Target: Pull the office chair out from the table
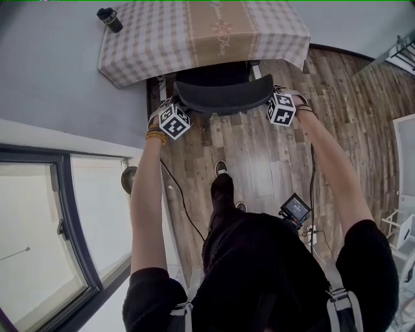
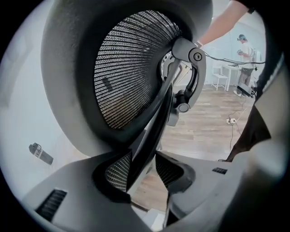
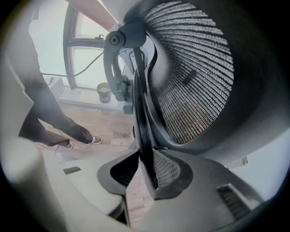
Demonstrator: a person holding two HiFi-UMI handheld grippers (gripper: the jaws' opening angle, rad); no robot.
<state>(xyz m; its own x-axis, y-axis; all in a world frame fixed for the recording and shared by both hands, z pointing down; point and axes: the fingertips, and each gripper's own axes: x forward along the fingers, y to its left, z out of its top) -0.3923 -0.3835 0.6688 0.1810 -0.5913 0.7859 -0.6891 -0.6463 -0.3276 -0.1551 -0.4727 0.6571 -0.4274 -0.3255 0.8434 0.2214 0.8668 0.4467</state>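
Observation:
A black mesh office chair stands with its seat tucked under a table with a checked cloth. My left gripper holds the backrest's left edge and my right gripper its right edge. In the left gripper view the backrest's dark frame runs between the jaws of the left gripper, against the left pad. The same frame stands upright between the jaws of the right gripper in the right gripper view, and both pads close on it.
A dark flask sits left of the table. A window and a small pot are at the left, and a cable runs over the wooden floor. My shoe is behind the chair. White furniture stands at the right.

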